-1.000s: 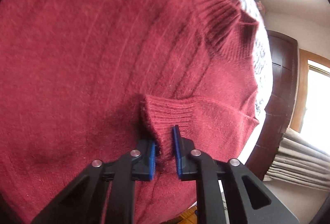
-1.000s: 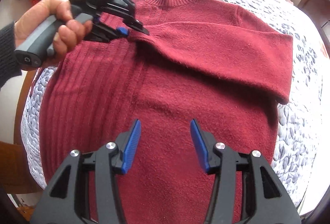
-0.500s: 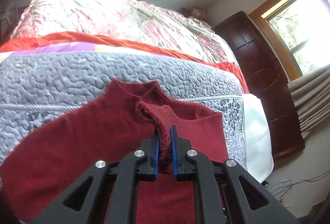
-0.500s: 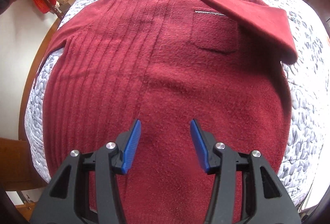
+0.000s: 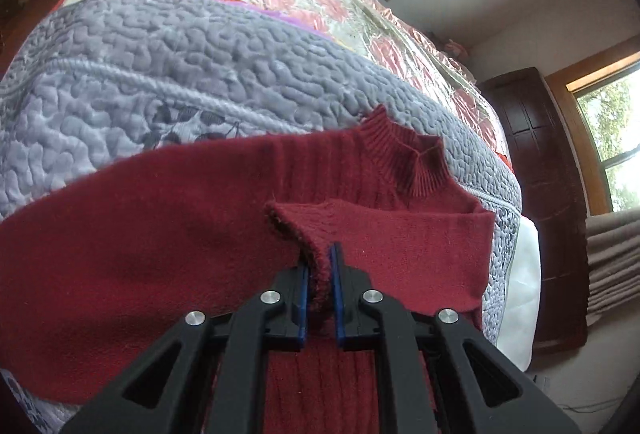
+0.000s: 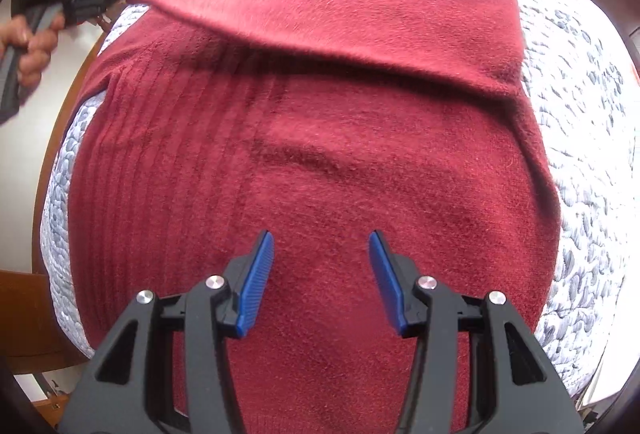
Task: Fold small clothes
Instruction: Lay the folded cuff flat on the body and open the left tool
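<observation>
Dark red knitted sweater (image 6: 320, 162) flat on grey quilted bedspread (image 6: 580, 82). Left gripper (image 5: 319, 274) clamped on ribbed sleeve cuff (image 5: 304, 226), sleeve stretched crosswise over chest. Right gripper (image 6: 321, 282) spread wide, empty, over hem end, nearer.

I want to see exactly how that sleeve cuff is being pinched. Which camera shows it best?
The left wrist view: the ribbed cuff fills the centre, clamped in the left gripper. The right wrist view shows it only small and blurred at the top left, at the sleeve's end.
</observation>
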{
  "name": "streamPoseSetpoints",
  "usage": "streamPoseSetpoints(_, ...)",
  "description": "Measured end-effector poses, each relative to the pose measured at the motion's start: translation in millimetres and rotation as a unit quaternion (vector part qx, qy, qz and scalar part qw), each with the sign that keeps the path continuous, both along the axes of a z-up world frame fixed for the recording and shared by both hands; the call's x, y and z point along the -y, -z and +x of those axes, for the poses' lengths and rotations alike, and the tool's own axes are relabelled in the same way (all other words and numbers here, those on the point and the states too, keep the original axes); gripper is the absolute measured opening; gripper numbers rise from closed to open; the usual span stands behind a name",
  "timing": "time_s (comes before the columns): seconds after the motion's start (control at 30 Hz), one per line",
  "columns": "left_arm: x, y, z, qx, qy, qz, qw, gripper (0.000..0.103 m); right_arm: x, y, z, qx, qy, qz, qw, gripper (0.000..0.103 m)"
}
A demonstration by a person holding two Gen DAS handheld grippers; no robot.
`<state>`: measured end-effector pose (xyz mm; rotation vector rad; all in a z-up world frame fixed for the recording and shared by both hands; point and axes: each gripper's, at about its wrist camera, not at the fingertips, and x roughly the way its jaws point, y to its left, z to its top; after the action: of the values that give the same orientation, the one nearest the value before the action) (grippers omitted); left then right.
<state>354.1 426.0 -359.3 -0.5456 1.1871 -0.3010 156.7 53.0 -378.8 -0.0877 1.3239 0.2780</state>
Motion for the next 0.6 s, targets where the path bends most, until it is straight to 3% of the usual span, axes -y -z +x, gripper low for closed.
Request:
streamPoseSetpoints(0.23,-13.6,42.8,-14.6,-0.044,-0.027,-0.005,0.9986,0.011,10.7,4.7,5.0,-0.005,0.010,-0.008,1.000,0.050)
streamPoseSetpoints(0.33,-22.0,48.6,-16.1,-0.062,-0.041,0.004,0.9972,0.020,11.1,4.2,5.5,-0.006,0.006,-0.008,1.000,0.050)
streamPoseSetpoints(0.5,-43.5,9.0,-27.0,-0.020,-0.083,-0.005,0.9963,0.045,6.6,3.1,8.1,-0.005,-0.001,-0.005,1.000,0.052)
streamPoseSetpoints(0.6,-34.0,-5.9,-28.1,0.004,-0.071,-0.034,0.9969,0.056,-3.6,5.7,9.7,-0.007,-0.015,-0.001,1.000,0.052)
